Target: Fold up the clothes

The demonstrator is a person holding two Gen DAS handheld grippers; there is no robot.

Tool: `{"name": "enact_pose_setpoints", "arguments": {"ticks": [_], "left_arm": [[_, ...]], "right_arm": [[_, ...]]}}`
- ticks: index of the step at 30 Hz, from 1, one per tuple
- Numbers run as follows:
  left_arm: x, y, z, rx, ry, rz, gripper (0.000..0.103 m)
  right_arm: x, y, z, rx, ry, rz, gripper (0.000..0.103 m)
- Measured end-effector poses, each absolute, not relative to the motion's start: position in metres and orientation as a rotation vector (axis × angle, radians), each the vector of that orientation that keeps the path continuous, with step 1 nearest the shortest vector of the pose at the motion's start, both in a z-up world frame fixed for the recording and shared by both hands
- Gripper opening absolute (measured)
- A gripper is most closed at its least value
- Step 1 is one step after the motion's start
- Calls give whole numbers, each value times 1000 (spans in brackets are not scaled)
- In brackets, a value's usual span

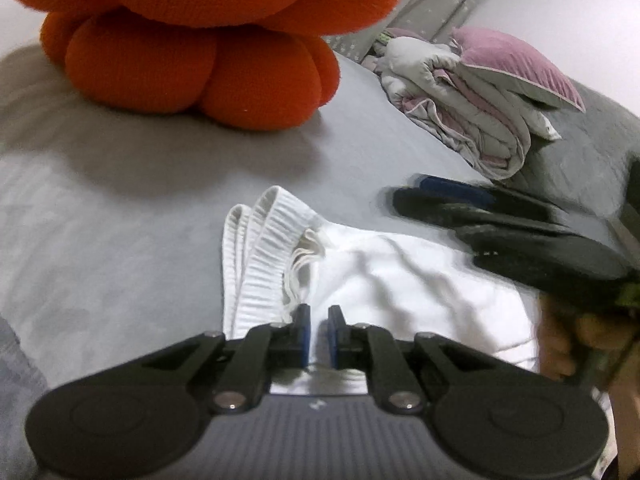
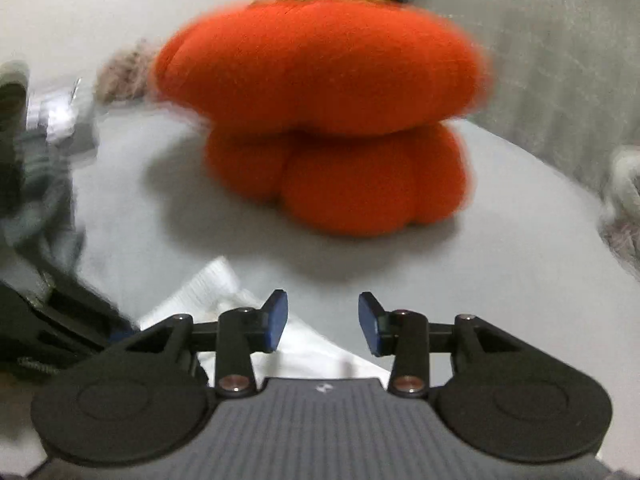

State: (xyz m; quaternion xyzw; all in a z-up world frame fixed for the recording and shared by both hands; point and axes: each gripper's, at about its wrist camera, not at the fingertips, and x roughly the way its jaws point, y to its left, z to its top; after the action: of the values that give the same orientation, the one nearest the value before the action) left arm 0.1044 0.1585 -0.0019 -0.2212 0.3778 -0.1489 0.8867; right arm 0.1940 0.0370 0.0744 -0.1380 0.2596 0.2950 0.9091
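White shorts (image 1: 400, 280) with a ribbed elastic waistband (image 1: 264, 248) lie bunched on the grey bedsheet (image 1: 120, 220). In the left wrist view my left gripper (image 1: 319, 320) sits low over the waist end. Its blue pads are nearly together, with white fabric pinched in the narrow gap. My right gripper (image 1: 408, 192) shows blurred at the right, over the far edge of the shorts. In the right wrist view my right gripper (image 2: 322, 316) stands open with nothing between its pads. The shorts (image 2: 312, 344) lie below its left finger.
A big orange pumpkin plush (image 1: 200, 40) (image 2: 320, 100) stands on the bed beyond the shorts. A folded quilt (image 1: 460, 112) with a purple pillow (image 1: 516, 64) on it lies at the back right. A person's hand (image 1: 560, 340) is at the right edge.
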Motion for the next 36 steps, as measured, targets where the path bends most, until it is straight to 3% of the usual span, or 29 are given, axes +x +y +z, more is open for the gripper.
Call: {"name": "enact_pose_setpoints", "arguments": {"ticks": [4,7,9,18,19,36], "left_arm": [[101,155,15,-470,729,-302,23],[101,138,23,-449,672,-331,38],[105,128,13,-417,693,-260,42],[100,140,-2,-493,671,-176,33],[99,143,-1,-505,666,-173,32],[85,137,16,-440,596,-187,36]], "right_arm": [[189,-40,81,-56,600,537,43],[177,-65,60,-67,684,495,43],[170,-74,43,-66,746,479,43],[145,-124,32,58,703,393,43],[146,-135,29,81,704,381,38],[142,-220,28,368,676,270,44]]}}
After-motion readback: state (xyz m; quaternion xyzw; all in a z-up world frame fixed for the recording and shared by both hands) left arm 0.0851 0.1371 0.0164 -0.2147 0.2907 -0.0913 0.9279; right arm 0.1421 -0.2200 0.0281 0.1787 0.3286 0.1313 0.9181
